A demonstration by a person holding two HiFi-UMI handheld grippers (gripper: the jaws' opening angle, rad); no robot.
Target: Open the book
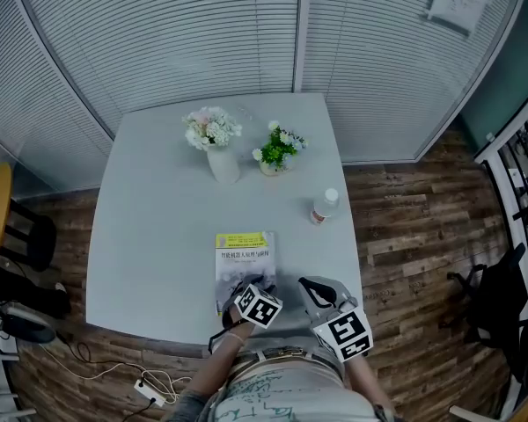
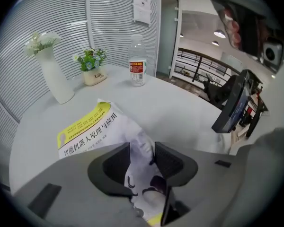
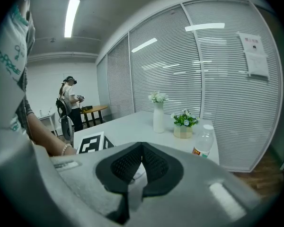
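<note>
Lying near the table's point(image 1: 158, 236) front edge, the book point(image 1: 244, 258) has its near end hidden under the left gripper point(image 2: 142, 148), whose jaws stand apart over it without pinching. Just right of the book, the right gripper point(image 3: 142, 145) has its jaws closed and empty. A vase point(image 1: 222, 163), potted plant point(image 1: 275, 152) and bottle point(image 1: 324, 207) stand well beyond the book.

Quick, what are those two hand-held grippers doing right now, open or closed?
Left hand-held gripper: open, jaws apart over the book.
Right hand-held gripper: closed, nothing held.

Yellow-banded white book point(image 1: 245, 258), pale grey table point(image 1: 158, 236)
</note>
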